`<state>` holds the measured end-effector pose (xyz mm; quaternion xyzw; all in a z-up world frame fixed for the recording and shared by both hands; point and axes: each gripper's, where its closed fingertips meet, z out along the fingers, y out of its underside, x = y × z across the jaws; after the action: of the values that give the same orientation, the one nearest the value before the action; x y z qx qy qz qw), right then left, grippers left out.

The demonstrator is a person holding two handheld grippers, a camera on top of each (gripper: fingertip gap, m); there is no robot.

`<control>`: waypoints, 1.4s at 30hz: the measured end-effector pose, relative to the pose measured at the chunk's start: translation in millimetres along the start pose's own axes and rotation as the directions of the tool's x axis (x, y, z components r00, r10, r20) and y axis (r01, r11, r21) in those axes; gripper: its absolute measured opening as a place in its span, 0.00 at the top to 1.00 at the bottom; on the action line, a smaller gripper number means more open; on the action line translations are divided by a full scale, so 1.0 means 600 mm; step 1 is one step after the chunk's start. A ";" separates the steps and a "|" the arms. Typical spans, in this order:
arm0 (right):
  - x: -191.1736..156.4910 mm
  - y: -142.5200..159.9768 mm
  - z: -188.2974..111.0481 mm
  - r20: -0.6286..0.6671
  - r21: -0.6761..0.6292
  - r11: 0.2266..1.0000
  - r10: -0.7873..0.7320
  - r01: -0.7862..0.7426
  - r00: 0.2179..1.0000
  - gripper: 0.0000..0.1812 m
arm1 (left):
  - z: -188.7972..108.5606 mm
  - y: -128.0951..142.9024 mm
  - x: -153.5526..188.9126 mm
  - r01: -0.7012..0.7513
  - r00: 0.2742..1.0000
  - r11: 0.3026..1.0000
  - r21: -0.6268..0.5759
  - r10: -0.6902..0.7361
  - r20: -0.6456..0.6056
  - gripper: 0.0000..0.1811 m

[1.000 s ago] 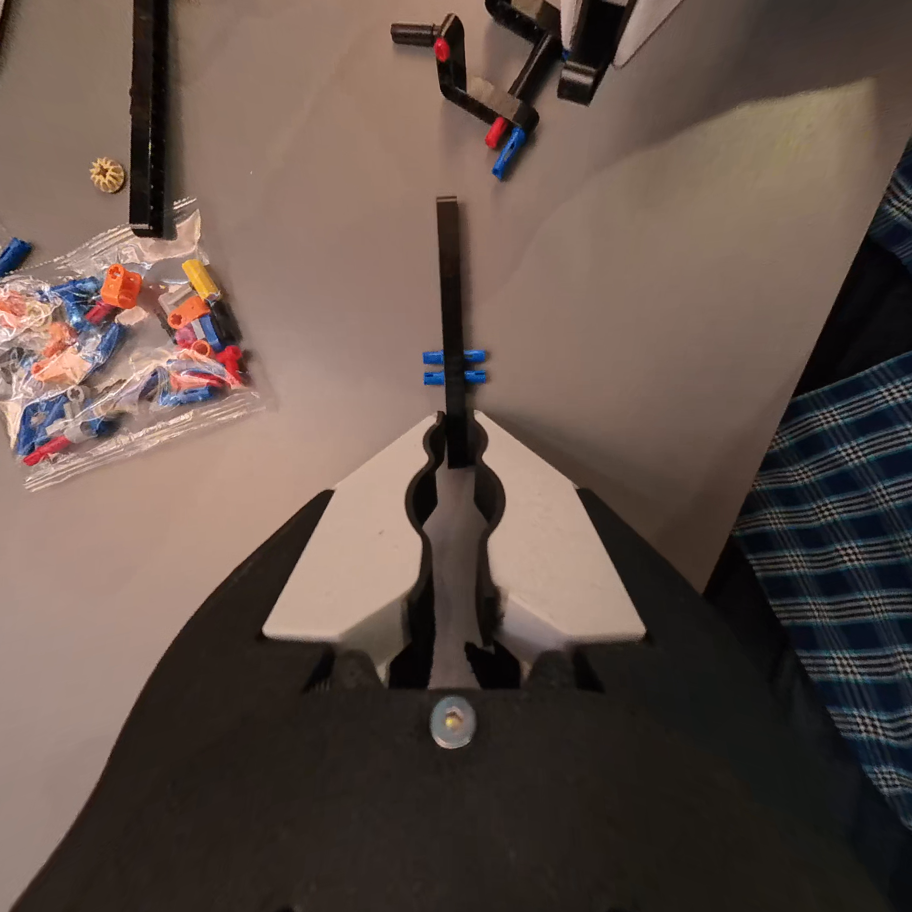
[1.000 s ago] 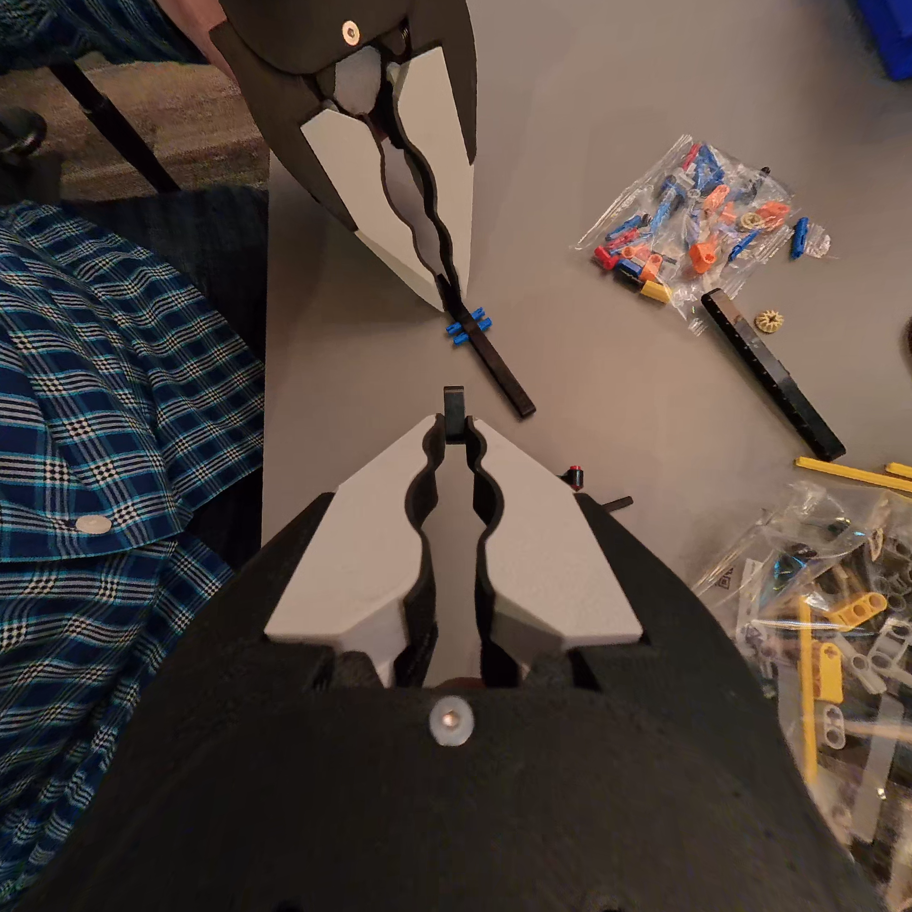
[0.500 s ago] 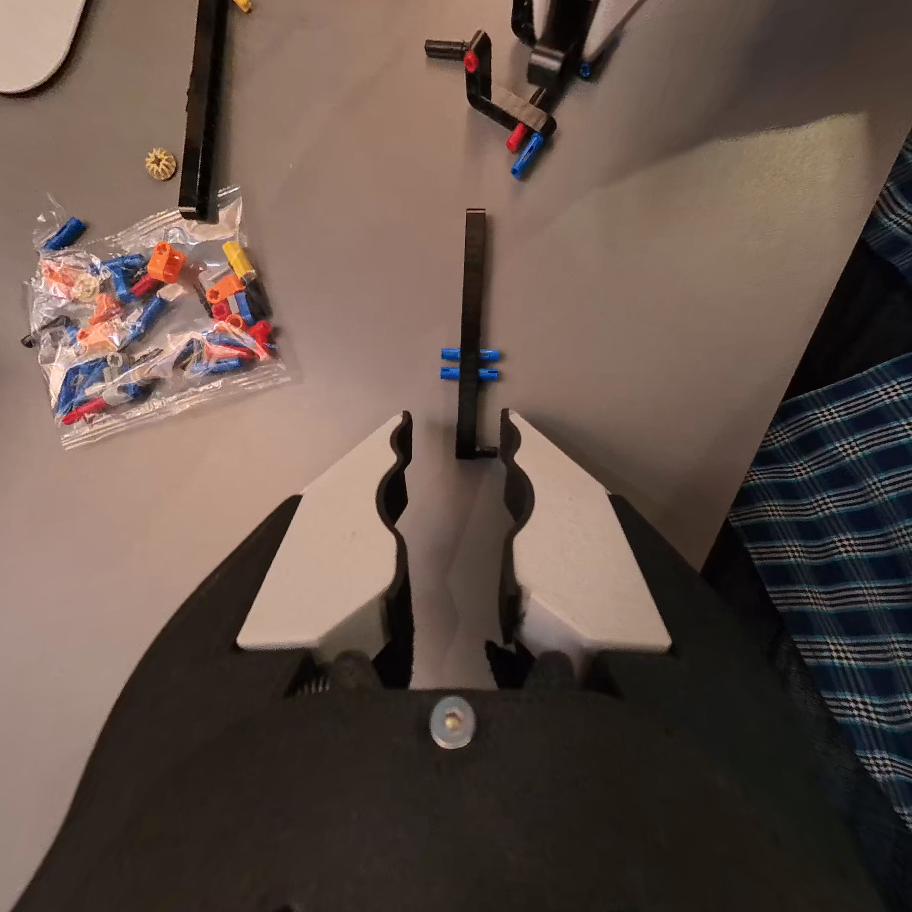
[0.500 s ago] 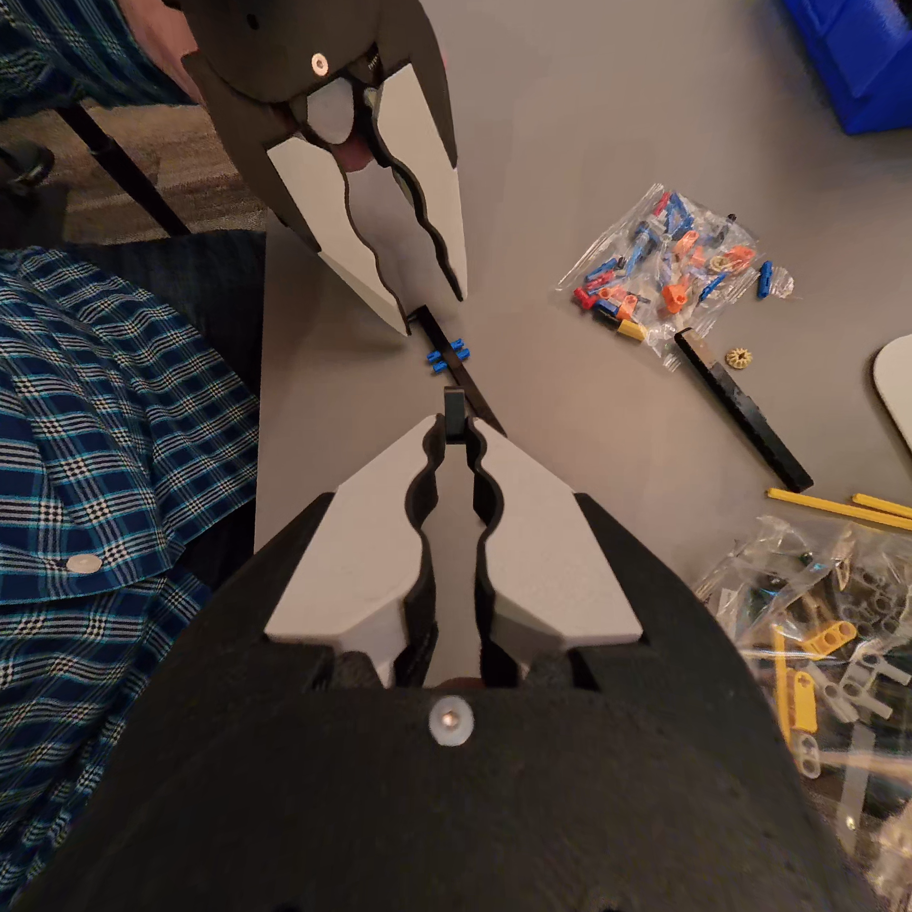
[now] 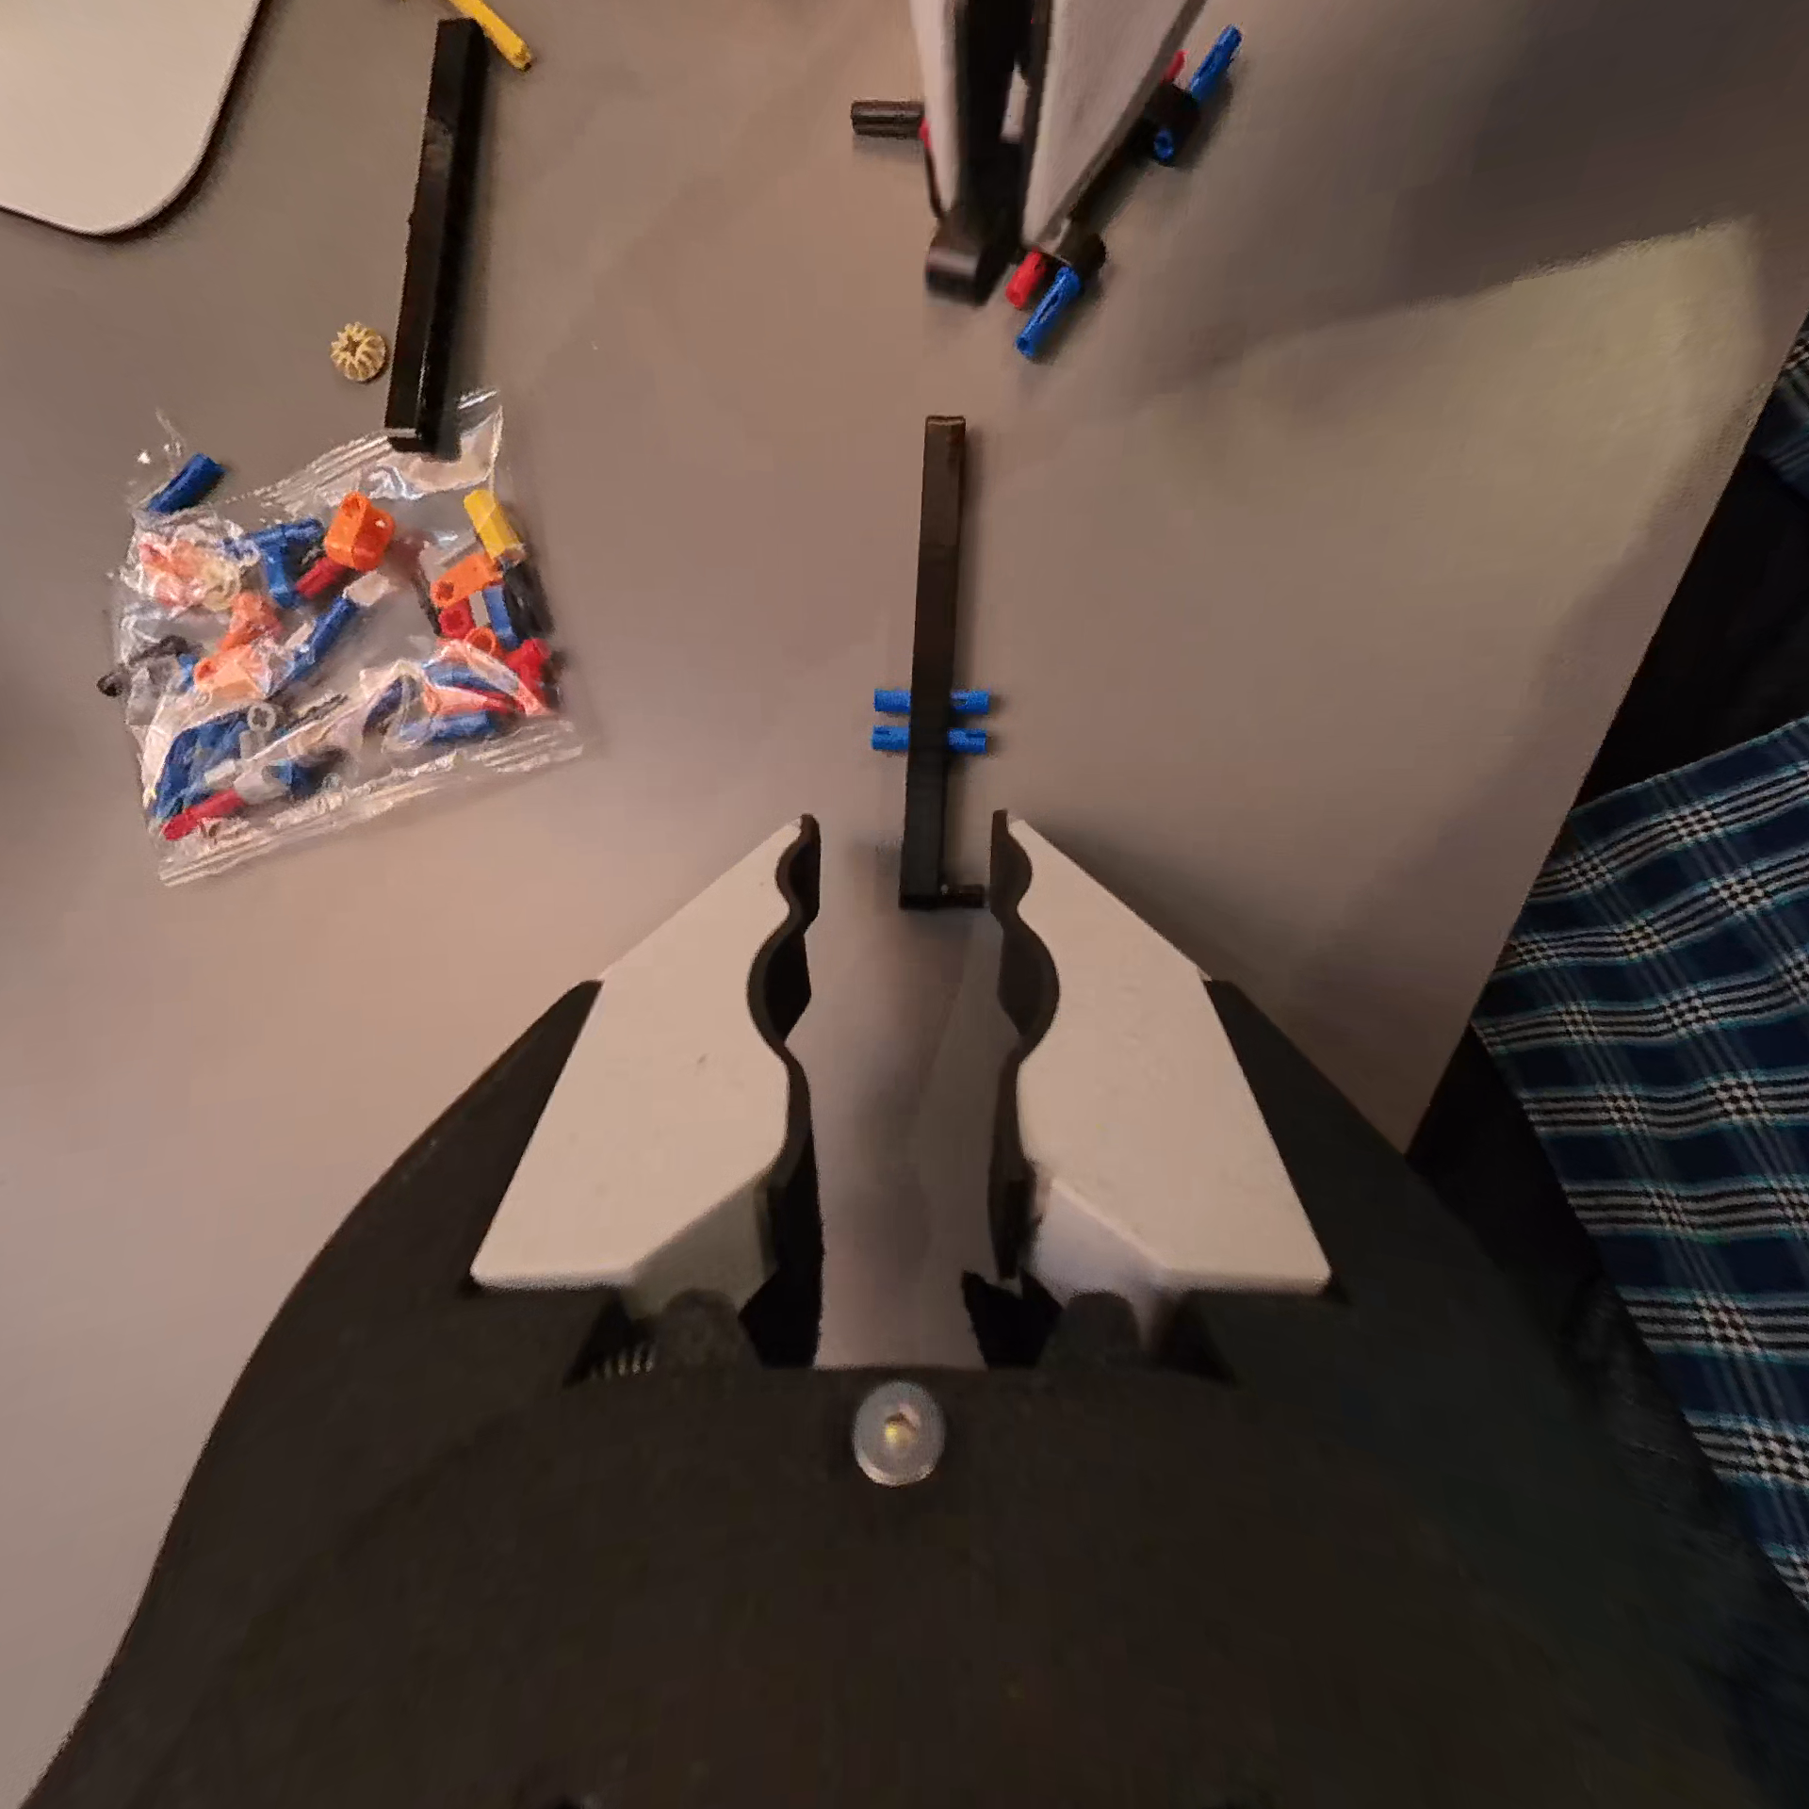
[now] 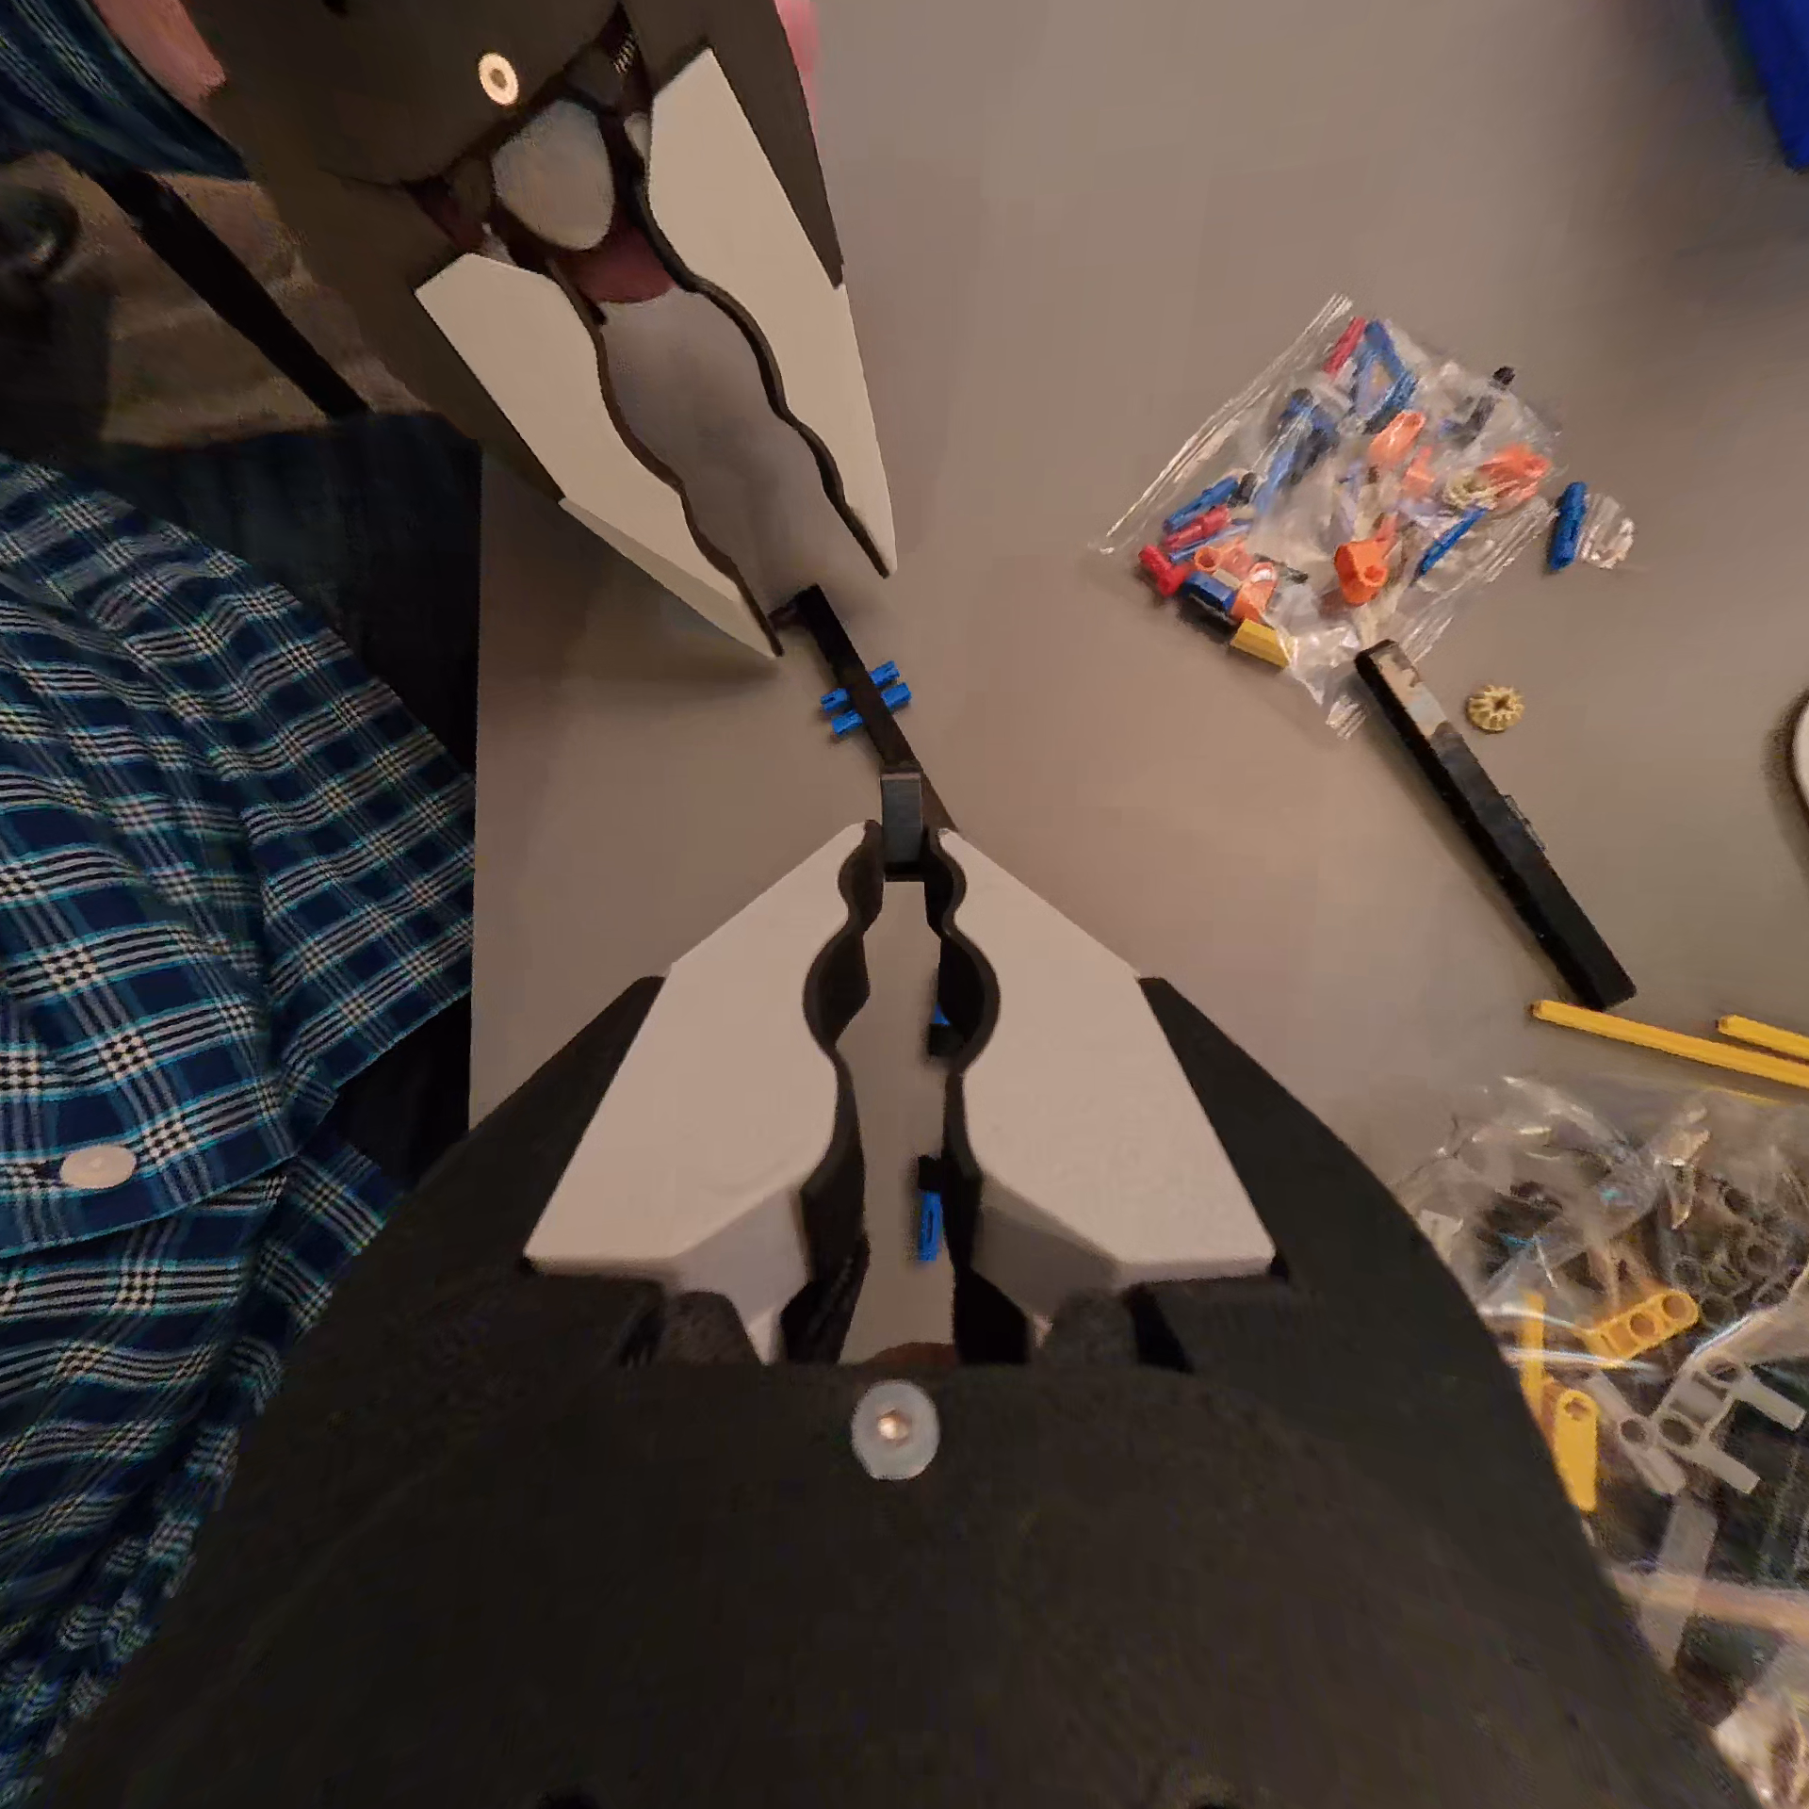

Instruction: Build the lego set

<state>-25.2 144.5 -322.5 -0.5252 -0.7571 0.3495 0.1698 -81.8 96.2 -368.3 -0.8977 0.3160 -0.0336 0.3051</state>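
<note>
1. Left claw (image 5: 901, 832) stands spread, nothing between its white fingers (image 5: 685, 1057); the near end of a black beam (image 5: 935, 636) lies on the grey surface (image 5: 1224, 607) in the gap at the fingertips, without clear contact.
2. That black beam runs straight away from the left claw and carries two blue pins (image 5: 930, 719) pushed crosswise through it, their ends sticking out on both sides; a short black stub projects sideways at its near end.
3. Right claw (image 6: 903, 842) is pressed together on a small black piece (image 6: 901, 817) gripped at its fingertips, held just over the far end of the black beam (image 6: 861, 675).
4. From the left wrist view, the right claw (image 5: 998, 245) shows a black angled assembly (image 5: 964, 264) with red and blue pins hanging from it.
5. Left of the beam lies a clear bag of small parts (image 5: 343, 626) in blue, orange, red and yellow.
6. Beyond that bag lies a longer black beam (image 5: 436, 245), with a tan gear (image 5: 357, 349) just beside it.
7. In the right wrist view, yellow axles (image 6: 1674, 1043) lie near a larger bag of grey and yellow parts (image 6: 1645, 1370).
8. A person's blue plaid shirt (image 6: 196, 881) sits at the surface's edge.
</note>
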 end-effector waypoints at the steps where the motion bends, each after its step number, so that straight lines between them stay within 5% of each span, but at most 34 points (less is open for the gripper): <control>1: 0.001 -0.001 0.006 0.003 -0.012 1.000 0.003 -0.003 1.000 0.97 | 0.002 -0.002 0.001 -0.003 1.000 1.000 0.002 0.003 -0.004 0.82; 16: 0.034 0.000 0.115 0.077 -0.304 0.941 -0.130 0.147 0.989 0.97 | 0.012 0.006 0.006 -0.028 0.999 0.999 -0.034 0.027 -0.038 0.97; 24: 0.027 -0.009 0.114 0.167 -0.285 0.942 -0.133 0.177 0.977 0.89 | 0.013 0.004 0.007 -0.048 0.998 0.999 -0.021 0.047 -0.049 0.97; 33: 0.031 0.004 0.097 0.197 -0.283 0.941 -0.132 0.185 0.972 0.93 | 0.015 0.002 0.005 -0.114 0.991 0.993 -0.038 0.110 -0.076 0.97; 38: 0.015 0.012 0.106 0.246 -0.294 0.924 -0.175 0.246 0.953 0.76 | 0.019 -0.003 -0.001 -0.161 0.982 0.986 -0.037 0.156 -0.109 0.97; 42: 0.012 0.010 0.111 0.244 -0.273 0.922 -0.210 0.274 0.947 0.76 | 0.022 -0.005 -0.005 -0.187 0.973 0.982 -0.038 0.180 -0.141 0.97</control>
<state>-65.7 128.5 -374.0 -0.4070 -0.8747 0.2588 0.0482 -79.0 106.6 -376.9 -0.8678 0.4186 -0.0588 0.2613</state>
